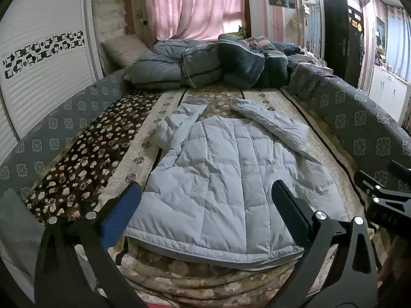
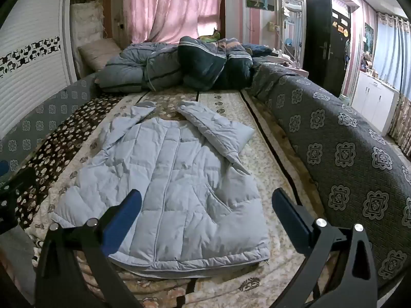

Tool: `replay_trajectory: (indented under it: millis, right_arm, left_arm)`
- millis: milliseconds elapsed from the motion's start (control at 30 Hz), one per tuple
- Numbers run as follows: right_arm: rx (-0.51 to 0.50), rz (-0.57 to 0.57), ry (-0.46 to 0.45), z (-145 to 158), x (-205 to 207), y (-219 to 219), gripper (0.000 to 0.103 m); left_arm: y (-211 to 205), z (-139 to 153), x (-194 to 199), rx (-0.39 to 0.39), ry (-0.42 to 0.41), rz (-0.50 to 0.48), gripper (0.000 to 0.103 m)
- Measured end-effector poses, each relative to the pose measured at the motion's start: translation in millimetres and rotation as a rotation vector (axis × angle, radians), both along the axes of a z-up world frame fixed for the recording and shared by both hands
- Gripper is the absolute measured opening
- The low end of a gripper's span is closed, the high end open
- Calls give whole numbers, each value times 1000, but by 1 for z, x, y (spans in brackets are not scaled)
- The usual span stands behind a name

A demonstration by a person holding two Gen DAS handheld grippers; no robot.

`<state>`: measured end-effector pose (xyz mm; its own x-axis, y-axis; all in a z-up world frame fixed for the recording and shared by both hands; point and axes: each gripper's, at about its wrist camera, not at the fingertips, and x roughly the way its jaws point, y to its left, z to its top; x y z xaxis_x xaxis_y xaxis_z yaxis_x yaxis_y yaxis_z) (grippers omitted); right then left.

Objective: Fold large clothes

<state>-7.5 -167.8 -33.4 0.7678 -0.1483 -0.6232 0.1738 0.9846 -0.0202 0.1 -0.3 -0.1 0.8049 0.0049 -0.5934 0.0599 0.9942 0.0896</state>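
A pale blue quilted down jacket (image 1: 221, 177) lies flat on the bed, hem toward me, both sleeves angled out near the collar. It also shows in the right wrist view (image 2: 169, 190), zipper up. My left gripper (image 1: 205, 200) is open and empty, held above the hem's middle. My right gripper (image 2: 205, 205) is open and empty, above the jacket's lower right corner. The right gripper's body shows at the right edge of the left wrist view (image 1: 385, 195).
The bed has a floral patterned cover (image 1: 84, 159) and a grey padded rail (image 2: 346, 154) along the right side. Rolled dark quilts (image 1: 218, 61) and a pillow (image 1: 123, 48) lie at the far end. A white louvred wardrobe (image 1: 43, 77) stands left.
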Motion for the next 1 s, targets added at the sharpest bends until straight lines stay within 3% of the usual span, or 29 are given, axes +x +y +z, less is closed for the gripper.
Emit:
replay_trajectory:
  millis: [1000]
  right_arm:
    - [-13, -13, -23, 7, -2, -5, 101]
  left_arm:
    - [-1, -3, -1, 1, -9, 0, 100]
